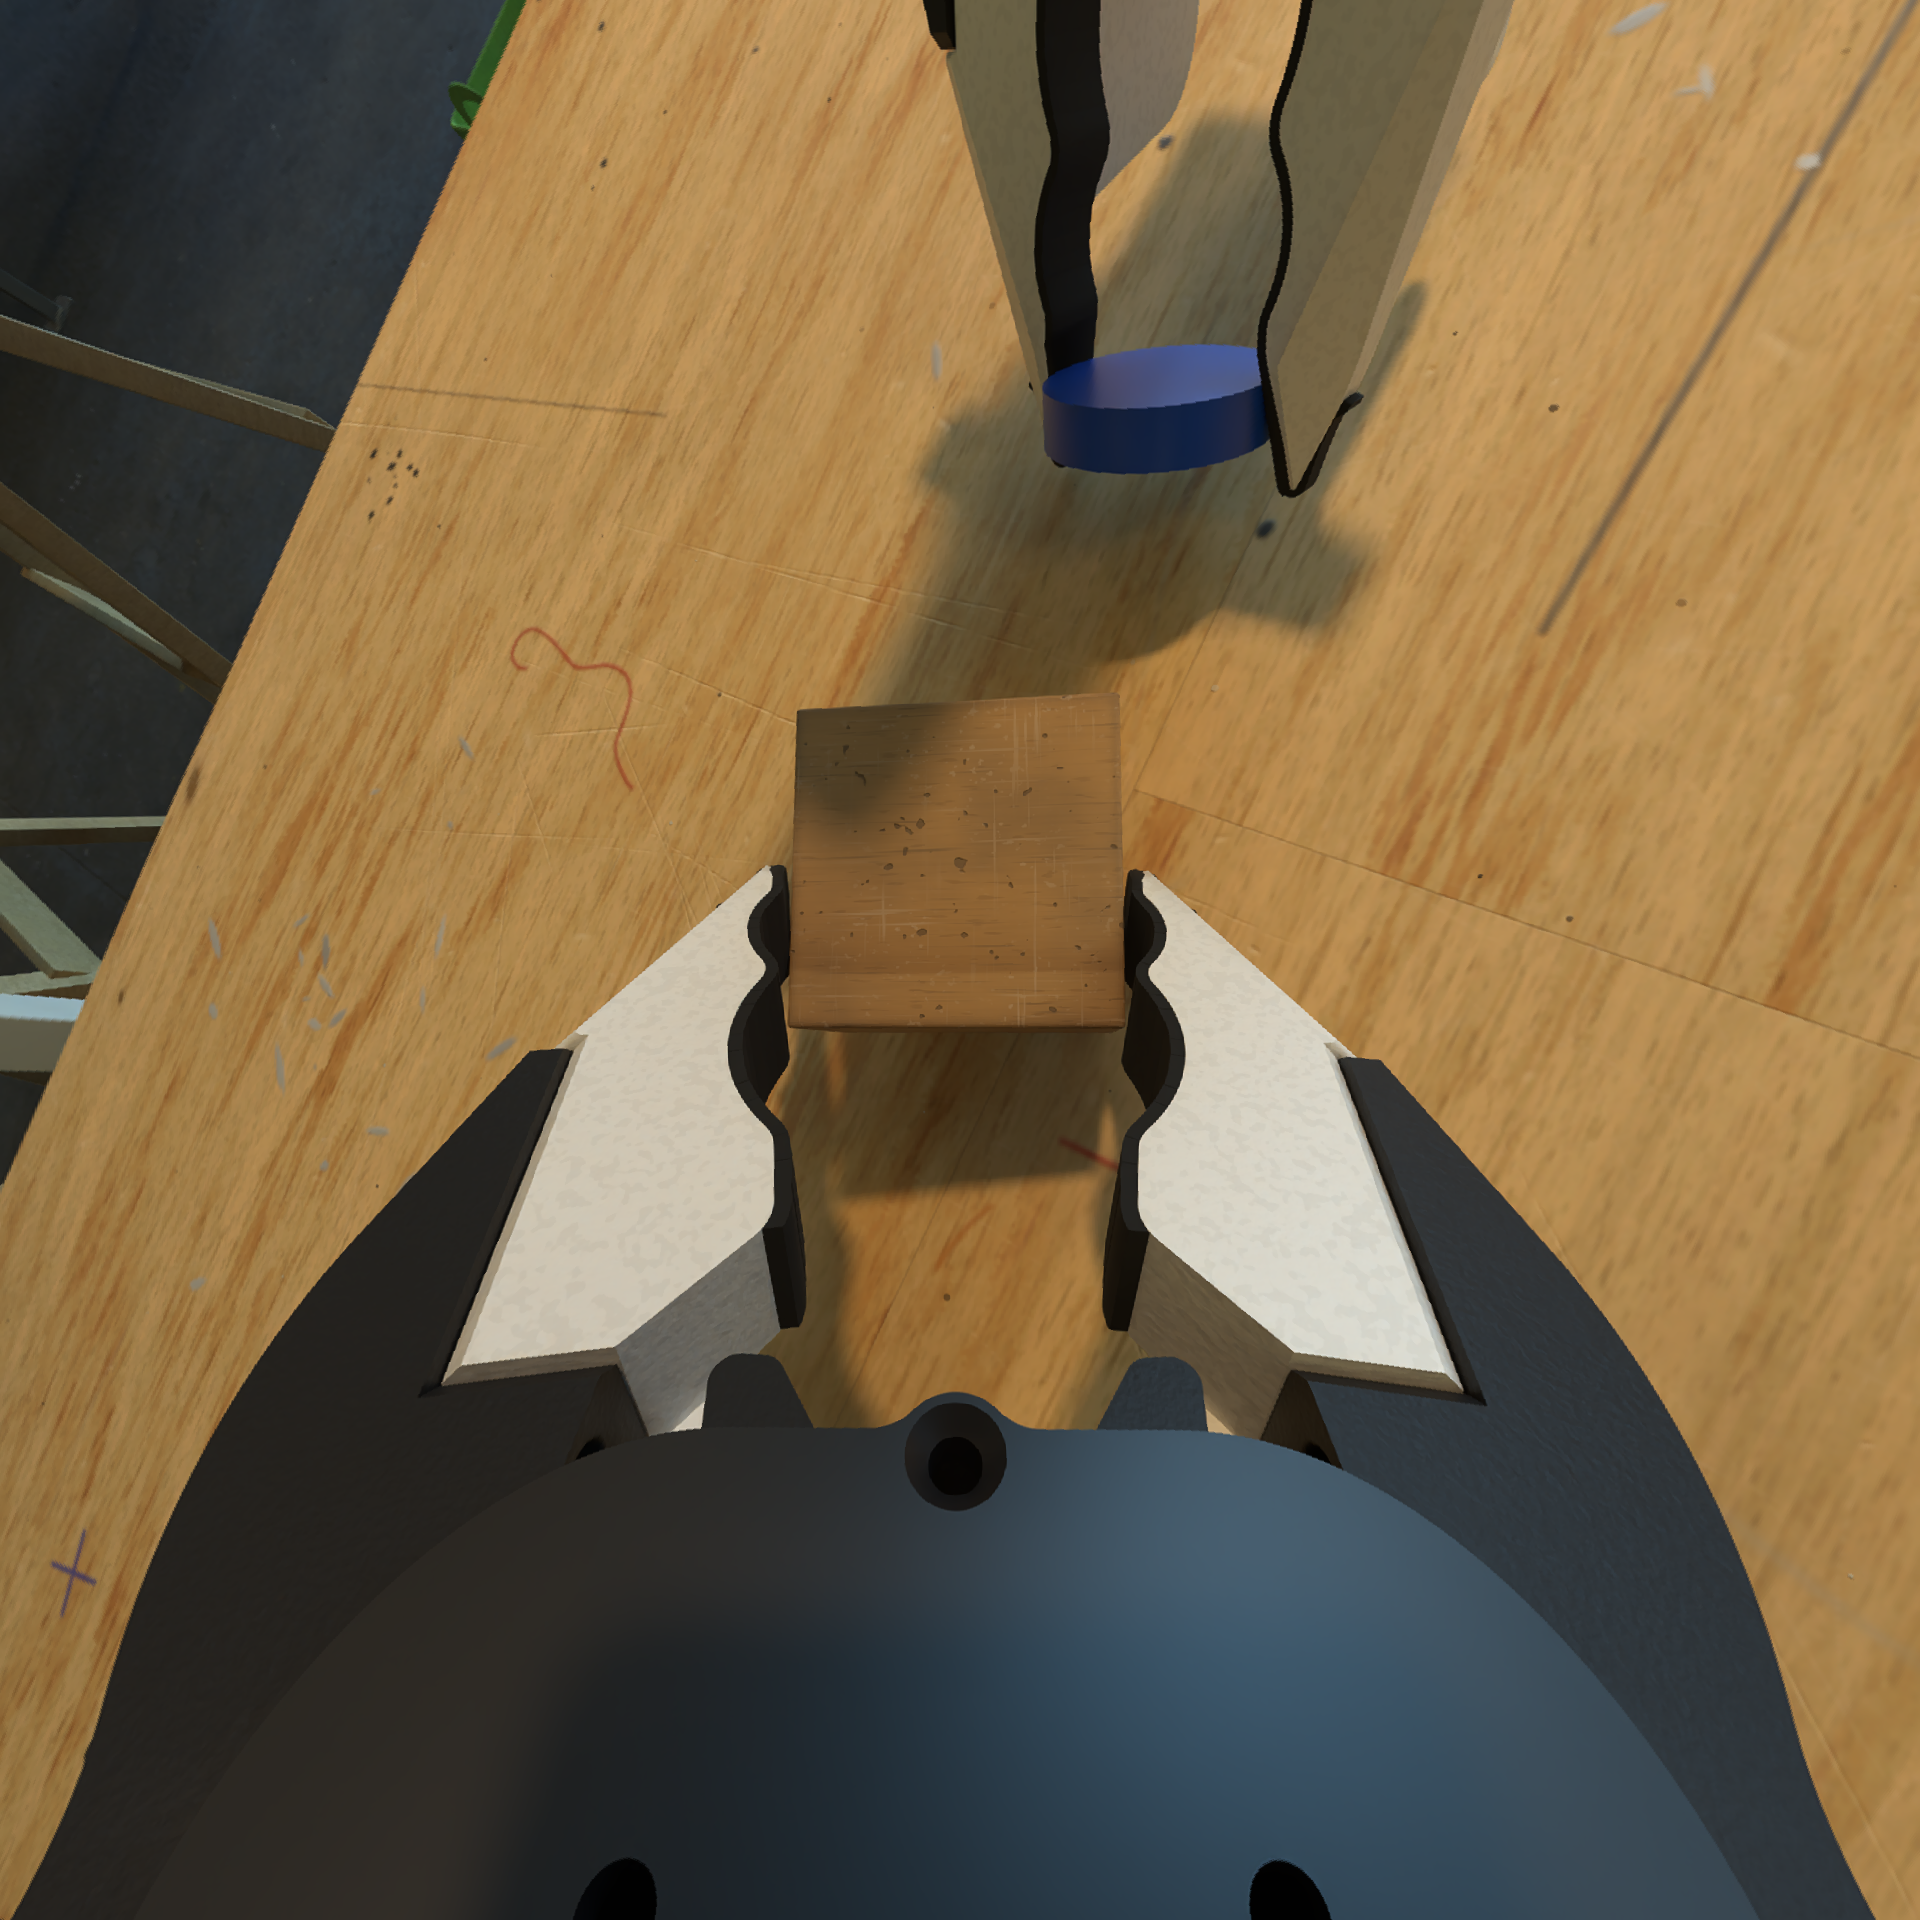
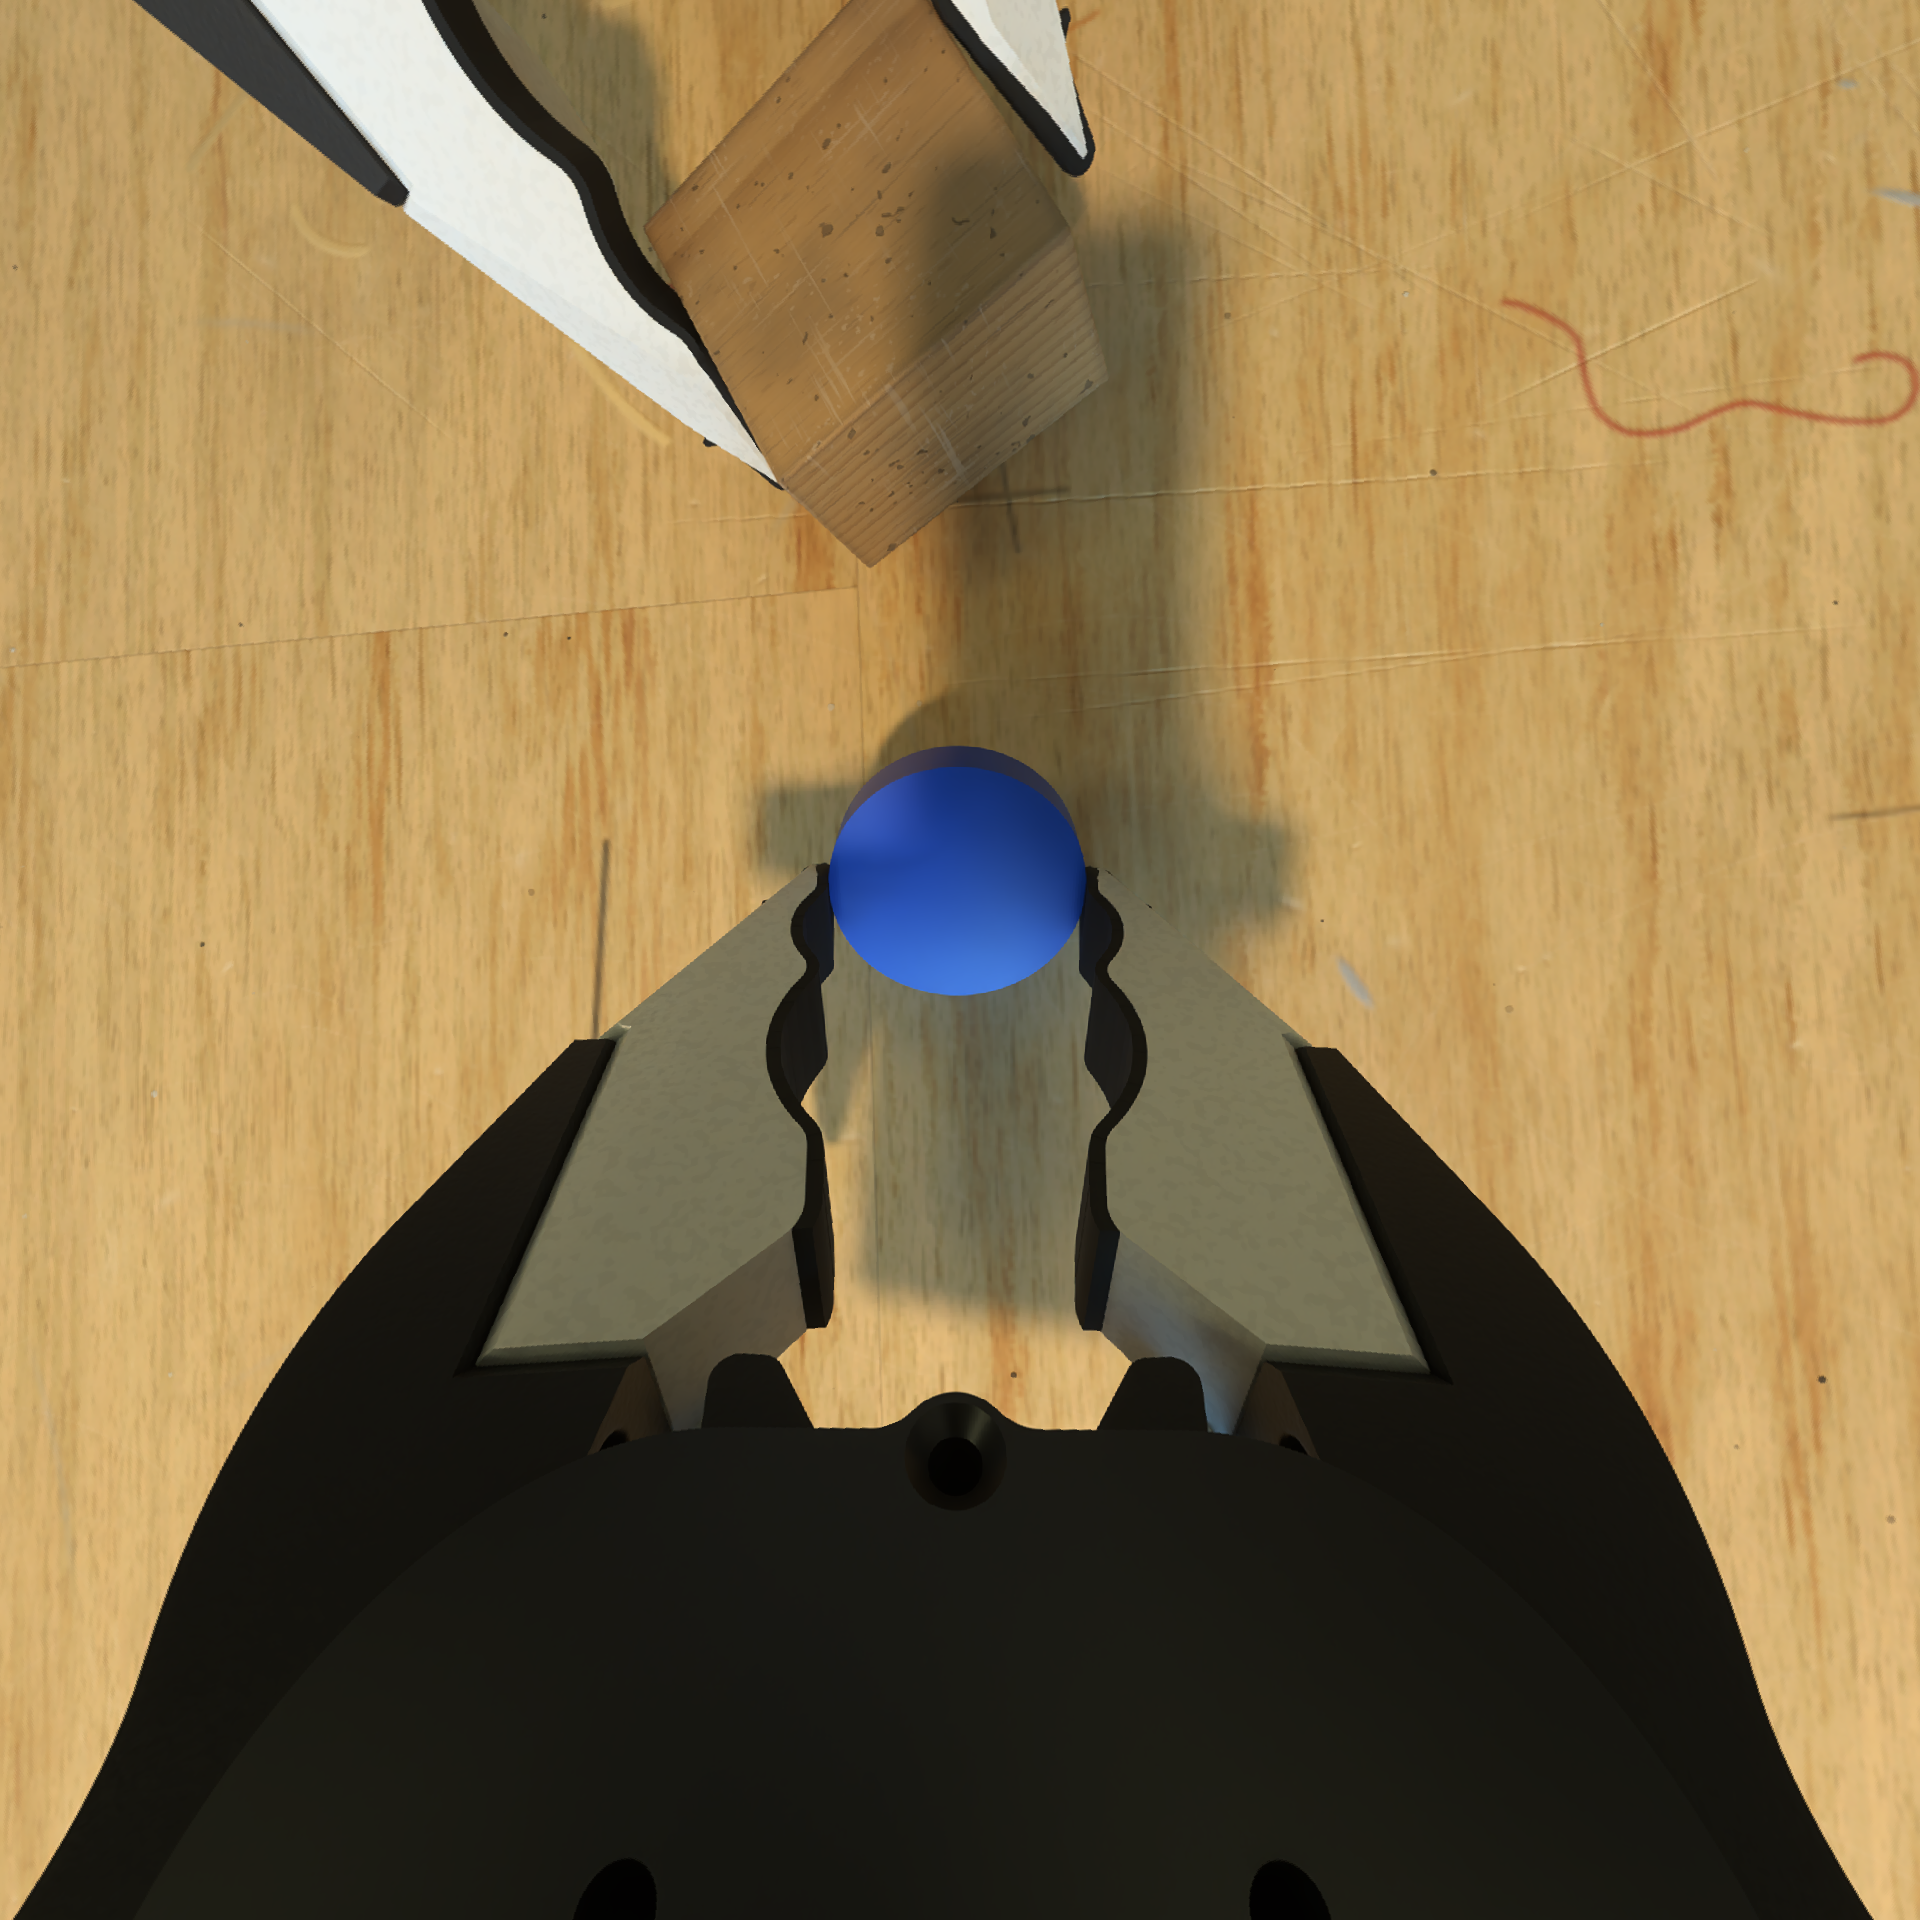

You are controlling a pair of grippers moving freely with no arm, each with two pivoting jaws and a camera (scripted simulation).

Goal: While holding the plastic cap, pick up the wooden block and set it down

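Note:
The wooden block [image 1: 956,862] is a brown cube held between the fingertips of my left gripper [image 1: 956,914], lifted above the wooden table, with its shadow below it. It also shows in the right wrist view [image 2: 873,291], gripped by the left gripper's white fingers [image 2: 540,239]. The plastic cap [image 2: 956,873] is a round blue disc held between the tips of my right gripper [image 2: 956,894], above the table. In the left wrist view the cap [image 1: 1153,410] hangs in the right gripper's fingers [image 1: 1340,260] beyond the block.
The wooden table [image 1: 1455,935] has scratches, a red squiggle [image 1: 582,686] and a red squiggle in the right wrist view [image 2: 1714,405]. Its left edge [image 1: 312,499] drops to a dark floor with wooden slats [image 1: 114,613].

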